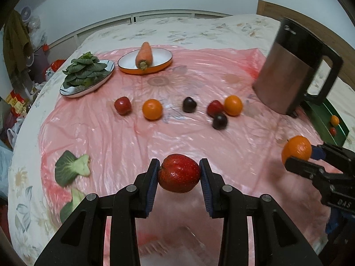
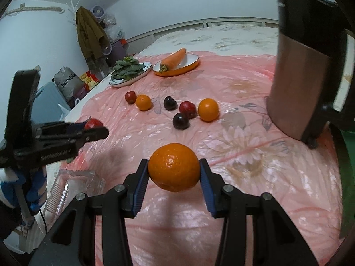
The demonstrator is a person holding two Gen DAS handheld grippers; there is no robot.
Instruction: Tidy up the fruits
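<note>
My left gripper (image 1: 179, 173) is shut on a red apple (image 1: 178, 173) and holds it above the pink sheet. My right gripper (image 2: 174, 170) is shut on an orange (image 2: 174, 170); it also shows in the left wrist view (image 1: 296, 150) at the right. On the sheet lie a red apple (image 1: 122, 105), an orange (image 1: 152, 109), a dark plum (image 1: 189, 104), another red apple (image 1: 214, 107), an orange (image 1: 233, 105) and a second dark plum (image 1: 219, 121). A green tray (image 1: 322, 119) at the right holds a small orange (image 1: 334, 120) and a red fruit (image 1: 332, 130).
A metal kettle (image 1: 288, 71) stands at the right. An orange-rimmed dish (image 1: 164, 63) holds a carrot (image 1: 144, 55). A plate (image 1: 106, 78) holds leafy greens (image 1: 84, 69). Loose greens (image 1: 71, 169) lie at the left. A clear plastic box (image 2: 71, 184) sits at the bed's edge.
</note>
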